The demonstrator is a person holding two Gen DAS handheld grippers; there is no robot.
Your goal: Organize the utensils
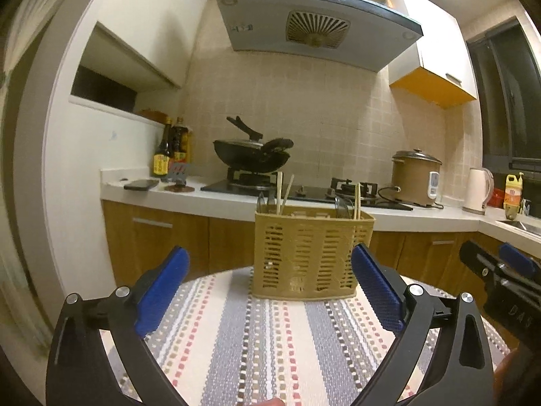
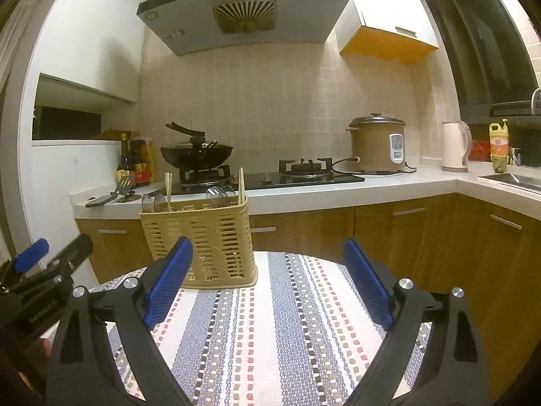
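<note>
On the striped cloth (image 1: pixel 257 338), near its far edge: a tan basket (image 1: pixel 312 257) with holes in its sides, standing up straight. Inside it, wooden chopsticks (image 1: pixel 279 191) poking up tall, plus rounded spoon tops (image 2: pixel 221 192) peeking over the rim (hard to tell how many).

Low in the left wrist view: left gripper (image 1: pixel 270 291), blue fingers (image 1: pixel 162 294) spread very wide. Nothing between them, nothing touched. Basket straight ahead in the gap, a little past the tips. Right finger tip crossing the basket's lower right corner in the picture, but cannot tell if touching.

Low in the right wrist view: right gripper (image 2: pixel 268 280), blue fingers (image 2: pixel 367 282) also spread wide apart. Empty too, holding nothing. Basket off to the left here, partly behind the left finger. Only striped cloth between the tips.

Each gripper also seen from the other's camera, at the side edge of the picture, both hanging just above the cloth.

Behind all that, well apart from the basket: a white counter (image 2: pixel 338 193) with a black wok (image 2: pixel 196 152) on the stove, a brown rice cooker (image 2: pixel 377 145), a pale kettle (image 2: pixel 454 147), dark sauce bottles (image 1: pixel 169 149) and a phone (image 1: pixel 141 184) lying flat. Big range hood (image 1: pixel 314 23) up above.
</note>
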